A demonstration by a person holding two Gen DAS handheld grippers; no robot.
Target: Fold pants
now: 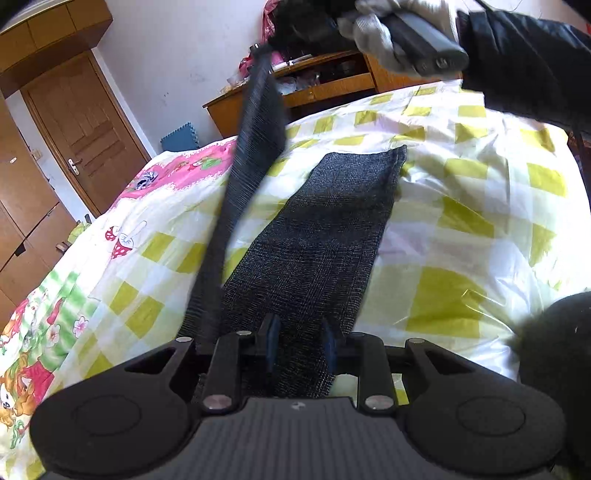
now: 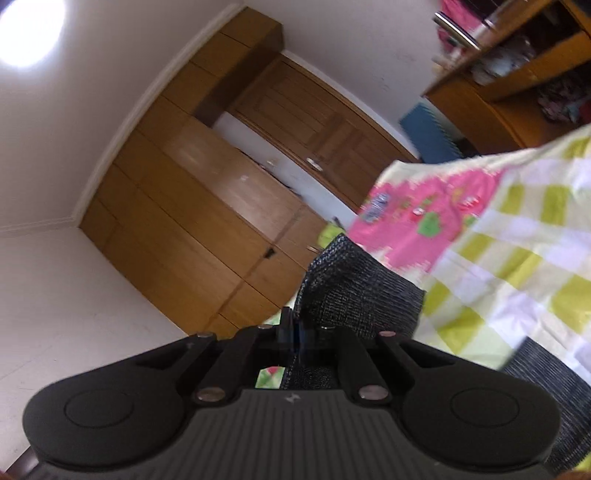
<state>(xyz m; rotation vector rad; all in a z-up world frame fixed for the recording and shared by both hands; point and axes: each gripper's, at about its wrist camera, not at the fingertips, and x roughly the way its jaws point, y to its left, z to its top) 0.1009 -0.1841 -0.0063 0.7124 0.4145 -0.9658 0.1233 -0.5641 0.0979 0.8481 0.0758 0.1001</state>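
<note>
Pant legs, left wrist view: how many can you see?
2. One pant leg lies flat on the checked quilt, running between the left gripper fingers. The other pant leg hangs lifted, stretched up toward the gloved hand. Waistband is hidden.

Home bedroom: bed quilt point(image 1: 461, 206), wooden wardrobe point(image 2: 207, 206), door point(image 1: 85, 125).

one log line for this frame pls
task: fold pants | right gripper: shut on pant leg, lifted | left gripper: around pants on bed

My left camera looks steeply down, close over the bed point(image 1: 461, 206); my right looks level toward the wardrobe point(image 2: 207, 206). Both show the door point(image 1: 86, 122).
</note>
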